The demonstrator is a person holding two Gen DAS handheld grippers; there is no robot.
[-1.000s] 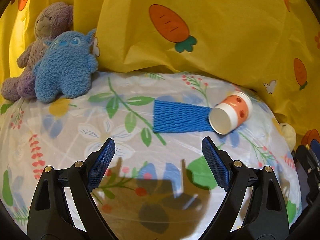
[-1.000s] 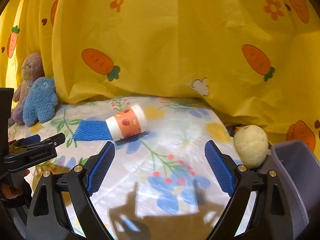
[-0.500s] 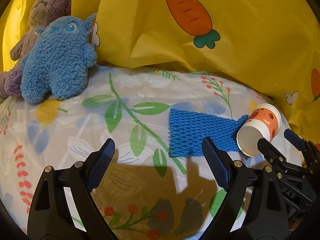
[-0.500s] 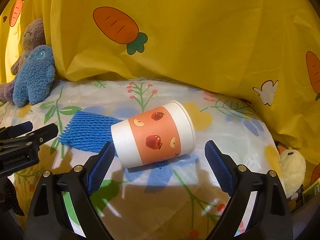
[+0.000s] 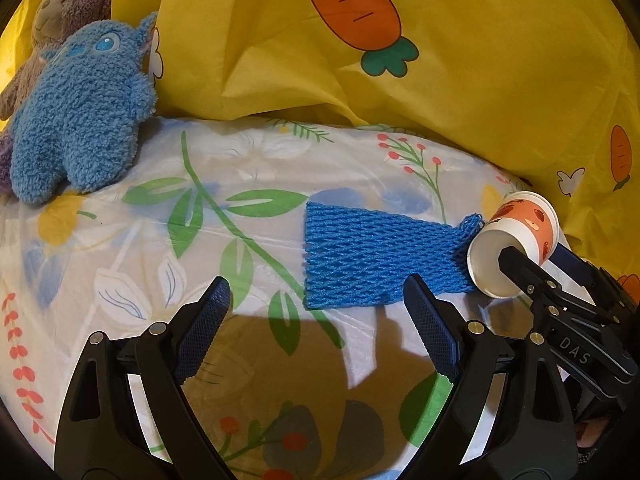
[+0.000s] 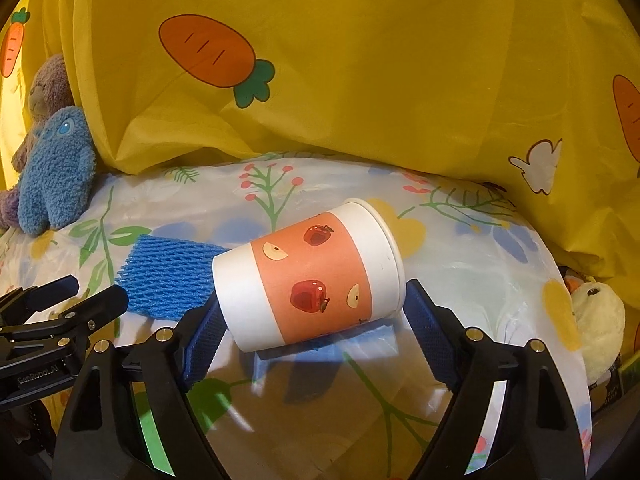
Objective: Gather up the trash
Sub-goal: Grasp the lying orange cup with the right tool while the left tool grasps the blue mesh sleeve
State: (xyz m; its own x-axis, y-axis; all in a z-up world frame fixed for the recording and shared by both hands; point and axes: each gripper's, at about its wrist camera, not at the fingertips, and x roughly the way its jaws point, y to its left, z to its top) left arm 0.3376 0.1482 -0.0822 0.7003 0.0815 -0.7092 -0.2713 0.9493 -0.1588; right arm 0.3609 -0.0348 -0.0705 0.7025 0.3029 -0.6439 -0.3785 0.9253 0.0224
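A paper cup (image 6: pixel 312 280) with an orange apple-print band lies on its side on the floral sheet, mouth toward the left. My right gripper (image 6: pixel 312 320) is open, with its fingers on either side of the cup, apart from it. The cup (image 5: pixel 516 244) shows at the right in the left wrist view, one right finger crossing its mouth. A flat blue foam net sleeve (image 5: pixel 376 256) lies just left of the cup and also shows in the right wrist view (image 6: pixel 168 276). My left gripper (image 5: pixel 316 332) is open and empty, just short of the sleeve's near edge.
A blue plush toy (image 5: pixel 80 116) and a purple teddy (image 5: pixel 68 4) sit at the back left. A yellow carrot-print quilt (image 5: pixel 440 60) is piled behind. A yellow chick plush (image 6: pixel 596 316) lies at the bed's right edge.
Both grippers moved forward. The right gripper's open fingers now straddle the cup; the left gripper came close to the blue sleeve.
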